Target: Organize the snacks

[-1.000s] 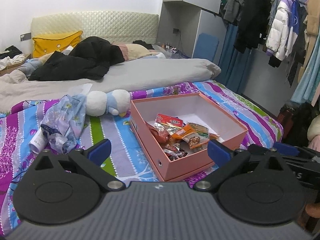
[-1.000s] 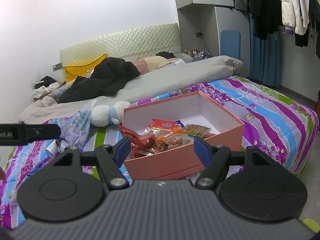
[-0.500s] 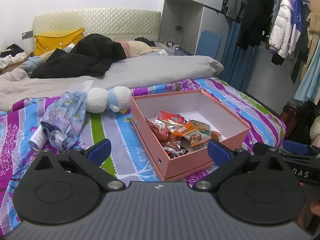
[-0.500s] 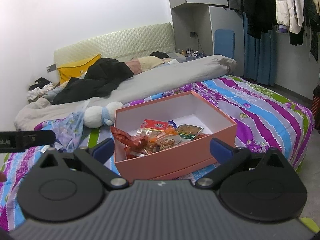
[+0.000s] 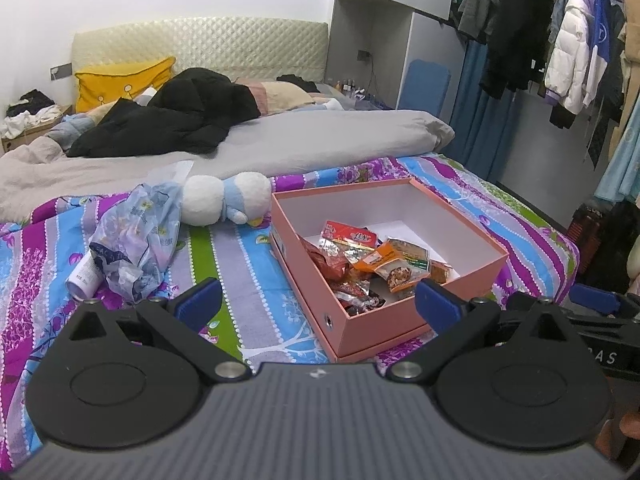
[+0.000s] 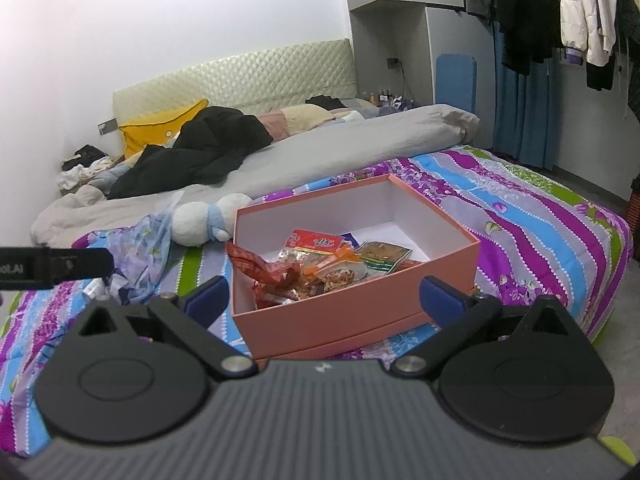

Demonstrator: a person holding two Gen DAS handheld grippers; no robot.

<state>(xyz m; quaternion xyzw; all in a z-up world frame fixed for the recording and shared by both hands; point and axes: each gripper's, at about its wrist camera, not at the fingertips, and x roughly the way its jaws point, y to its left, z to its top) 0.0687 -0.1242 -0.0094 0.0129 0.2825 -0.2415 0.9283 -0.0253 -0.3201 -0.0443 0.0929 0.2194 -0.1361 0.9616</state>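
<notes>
A pink cardboard box [image 5: 356,328] [image 6: 352,320] lies open on the striped bedspread, with several snack packets [image 5: 372,256] [image 6: 320,264] heaped in its near half. My left gripper [image 5: 318,306] stands open in front of the box's near corner, nothing between its blue fingertips. My right gripper [image 6: 326,298] is open wide, its fingertips on either side of the box's front wall in the picture and clear of it. Part of the other gripper shows at the edge of each view.
A crumpled bluish plastic bag [image 5: 136,236] over a white bottle [image 5: 84,276] lies left of the box, beside a white and blue plush toy [image 5: 226,202]. Behind are a grey duvet [image 5: 304,144], black clothes, a yellow pillow. Hanging coats [image 5: 576,60] fill the right.
My right gripper's jaws have spread from partly open to fully open. The left gripper has kept still and open. The box and snacks have not moved.
</notes>
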